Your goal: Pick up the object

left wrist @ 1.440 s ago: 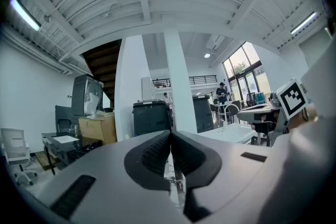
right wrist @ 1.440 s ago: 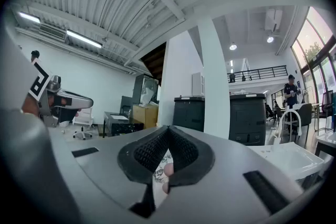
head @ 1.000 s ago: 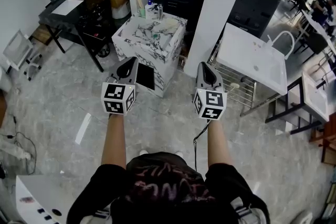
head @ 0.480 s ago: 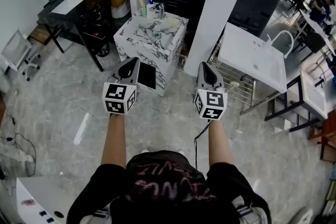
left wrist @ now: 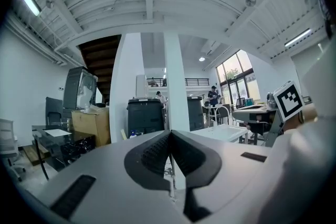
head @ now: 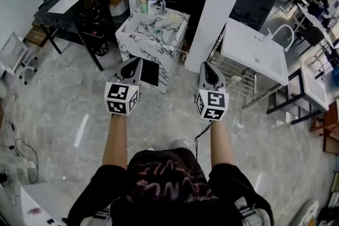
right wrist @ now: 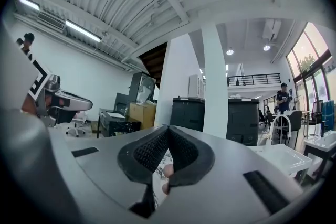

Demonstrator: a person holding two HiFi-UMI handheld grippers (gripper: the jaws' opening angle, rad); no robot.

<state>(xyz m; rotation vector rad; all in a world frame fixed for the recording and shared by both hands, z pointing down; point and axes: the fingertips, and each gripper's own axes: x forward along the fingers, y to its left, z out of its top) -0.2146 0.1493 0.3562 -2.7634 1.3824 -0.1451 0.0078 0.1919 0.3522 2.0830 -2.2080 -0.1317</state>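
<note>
The left tongs (head: 131,67) and right tongs (head: 208,70) are shut and empty, so step close to the marble worktop (head: 139,34) ahead, where the object likely sits among small things (head: 157,7), then open wide.

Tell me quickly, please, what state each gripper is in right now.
Left gripper: closed, holding nothing.
Right gripper: closed, holding nothing.

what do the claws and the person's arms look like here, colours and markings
The left claw and right claw are pale grey tapered shells with dark ribbed pads. Each carries a white cube of black square markers. A thin black cable hangs from the right one. The person wears a black short-sleeved shirt with pink print.
</note>
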